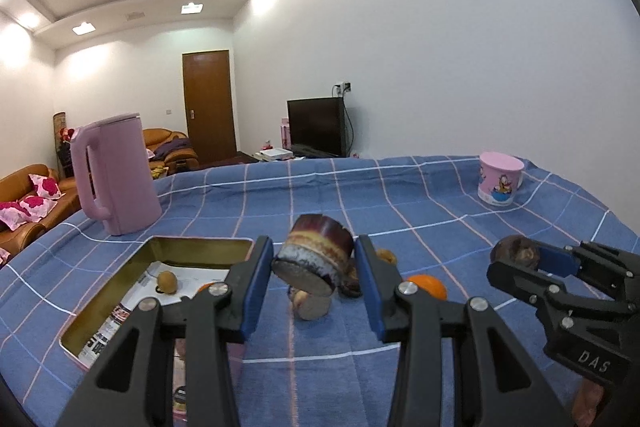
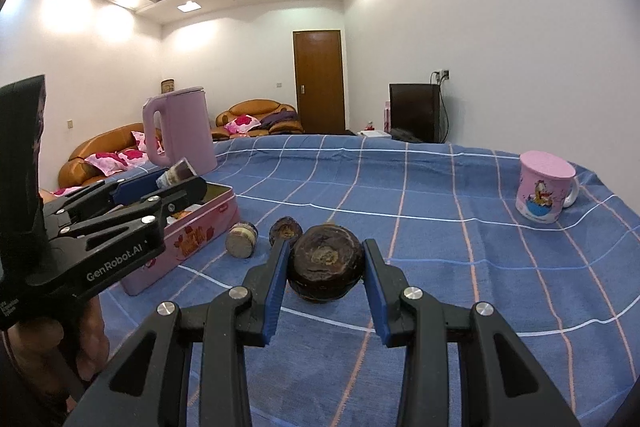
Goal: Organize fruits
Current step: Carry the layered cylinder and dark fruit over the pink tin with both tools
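Note:
My left gripper (image 1: 316,263) is shut on a short sugarcane piece (image 1: 314,259), purple with a pale cut end, held above the blue cloth just right of the open pink tin (image 1: 120,287). The tin holds a small brown fruit (image 1: 167,281) and an orange fruit, mostly hidden. My right gripper (image 2: 325,267) is shut on a dark round mangosteen-like fruit (image 2: 326,263), lifted over the cloth; it also shows in the left wrist view (image 1: 516,253). On the cloth lie another sugarcane piece (image 2: 241,239), a dark fruit (image 2: 285,229) and an orange (image 1: 428,286).
A pink kettle (image 1: 114,175) stands behind the tin at the left. A pink cartoon mug (image 2: 542,187) stands far right near the table edge. The blue checked tablecloth (image 2: 400,187) covers the table. Sofas, a door and a TV lie beyond.

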`<state>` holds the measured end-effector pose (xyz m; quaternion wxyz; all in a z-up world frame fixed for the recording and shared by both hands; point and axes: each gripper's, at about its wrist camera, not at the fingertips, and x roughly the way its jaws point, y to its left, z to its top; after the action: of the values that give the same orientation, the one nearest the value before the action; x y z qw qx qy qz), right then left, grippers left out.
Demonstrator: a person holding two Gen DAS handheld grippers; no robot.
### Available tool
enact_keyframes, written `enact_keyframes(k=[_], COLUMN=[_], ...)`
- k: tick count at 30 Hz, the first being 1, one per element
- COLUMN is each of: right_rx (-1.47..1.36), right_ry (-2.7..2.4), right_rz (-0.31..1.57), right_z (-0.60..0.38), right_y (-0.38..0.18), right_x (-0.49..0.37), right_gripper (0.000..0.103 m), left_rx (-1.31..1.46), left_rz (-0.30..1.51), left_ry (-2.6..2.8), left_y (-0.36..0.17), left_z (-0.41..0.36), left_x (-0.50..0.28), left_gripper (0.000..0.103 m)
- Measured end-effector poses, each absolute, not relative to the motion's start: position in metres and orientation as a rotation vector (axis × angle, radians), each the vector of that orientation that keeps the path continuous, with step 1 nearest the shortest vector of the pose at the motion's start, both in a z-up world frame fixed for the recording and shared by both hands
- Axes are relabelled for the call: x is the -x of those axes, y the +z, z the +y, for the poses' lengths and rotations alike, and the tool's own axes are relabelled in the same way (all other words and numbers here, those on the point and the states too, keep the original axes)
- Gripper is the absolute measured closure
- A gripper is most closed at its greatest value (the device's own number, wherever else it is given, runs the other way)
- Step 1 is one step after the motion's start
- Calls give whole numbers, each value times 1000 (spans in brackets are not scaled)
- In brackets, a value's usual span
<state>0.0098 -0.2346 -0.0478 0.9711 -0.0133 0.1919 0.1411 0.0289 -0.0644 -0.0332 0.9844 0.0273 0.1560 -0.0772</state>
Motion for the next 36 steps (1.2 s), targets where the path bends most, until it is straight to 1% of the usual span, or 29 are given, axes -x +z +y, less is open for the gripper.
enact_keyframes(k=[14,28,36], right_rx=[93,146,160], right_ry=[408,520,560], right_rz=[380,426,484], right_z=[-176,-108,-69], right_y=[-19,-23,-37], right_x=[-35,-73,-102], right_gripper=[64,64,64], left_rx=[-32,15,8], left_rz=[355,452,508], left_ry=[-60,74,111], left_y=[-27,-41,-49], left_z=[-13,61,85], left_x=[-40,-70,-89], left_gripper=[59,59,59])
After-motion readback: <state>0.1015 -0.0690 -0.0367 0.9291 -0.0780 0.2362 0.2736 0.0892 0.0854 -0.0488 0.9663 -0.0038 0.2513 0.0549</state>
